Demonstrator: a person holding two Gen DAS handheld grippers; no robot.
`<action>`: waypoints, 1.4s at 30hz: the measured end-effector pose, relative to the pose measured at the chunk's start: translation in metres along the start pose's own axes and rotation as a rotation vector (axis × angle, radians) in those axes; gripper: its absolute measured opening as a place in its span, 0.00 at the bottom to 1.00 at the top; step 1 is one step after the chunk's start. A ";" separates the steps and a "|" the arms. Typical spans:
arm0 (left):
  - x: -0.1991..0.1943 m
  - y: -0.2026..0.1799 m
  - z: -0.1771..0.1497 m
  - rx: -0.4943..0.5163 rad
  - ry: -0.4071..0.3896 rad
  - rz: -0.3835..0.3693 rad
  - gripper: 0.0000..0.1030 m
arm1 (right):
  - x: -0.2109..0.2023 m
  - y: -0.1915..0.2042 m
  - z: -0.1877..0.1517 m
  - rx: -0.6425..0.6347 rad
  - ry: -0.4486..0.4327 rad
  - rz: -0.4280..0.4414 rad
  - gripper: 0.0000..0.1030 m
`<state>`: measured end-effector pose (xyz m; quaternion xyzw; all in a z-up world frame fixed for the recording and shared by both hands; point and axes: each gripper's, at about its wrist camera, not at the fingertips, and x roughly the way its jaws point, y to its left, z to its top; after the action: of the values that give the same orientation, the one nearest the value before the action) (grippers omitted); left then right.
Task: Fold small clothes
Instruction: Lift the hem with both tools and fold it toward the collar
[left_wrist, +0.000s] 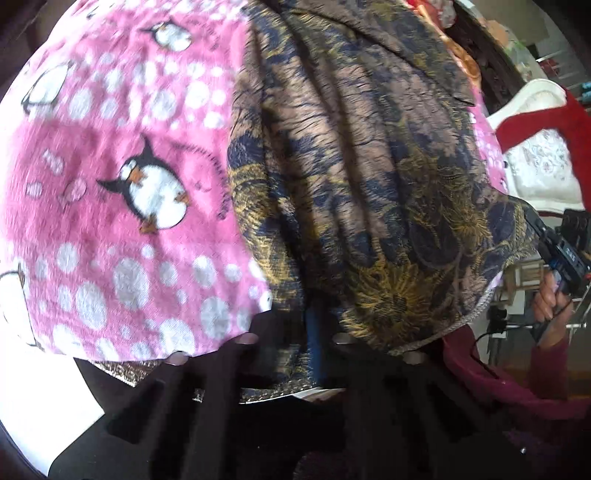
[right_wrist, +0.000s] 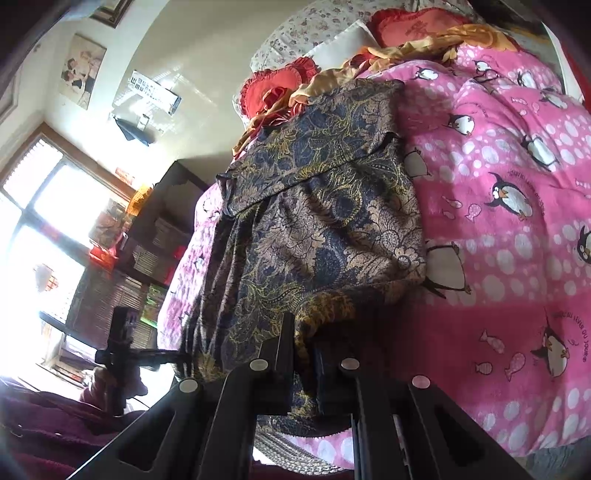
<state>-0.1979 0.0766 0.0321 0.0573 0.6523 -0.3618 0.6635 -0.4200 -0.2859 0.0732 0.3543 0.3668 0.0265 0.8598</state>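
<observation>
From the left wrist, the left tongs (left_wrist: 314, 343) are clenched on the hem of the paisley garment (left_wrist: 369, 155), which lies over the pink penguin blanket (left_wrist: 122, 177). From the right wrist, the right tongs (right_wrist: 304, 363) grasp the same hem. Both corners should travel level to fold evenly; blanket right of the garment is open, red cushions (right_wrist: 273, 92) crowd beyond it.

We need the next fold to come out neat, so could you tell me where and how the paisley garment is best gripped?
Grip the paisley garment along its near hem, at the two bottom corners, coming in from the bed's near edge. It lies lengthwise on the pink penguin blanket, so that hem faces both grippers. The right gripper already appears to pinch it; the left gripper seems likewise at the other corner.
</observation>
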 end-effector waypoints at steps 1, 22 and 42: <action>-0.003 -0.003 0.002 0.012 -0.015 -0.010 0.06 | 0.000 0.001 0.001 -0.005 -0.006 -0.001 0.08; -0.097 -0.020 0.178 0.044 -0.540 0.059 0.05 | 0.012 0.007 0.152 -0.055 -0.285 -0.066 0.07; -0.029 0.021 0.351 -0.106 -0.471 0.066 0.09 | 0.129 -0.079 0.290 0.092 -0.193 -0.246 0.21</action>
<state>0.1068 -0.0887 0.0996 -0.0424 0.4953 -0.3086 0.8110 -0.1546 -0.4762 0.0840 0.3466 0.3239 -0.1298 0.8707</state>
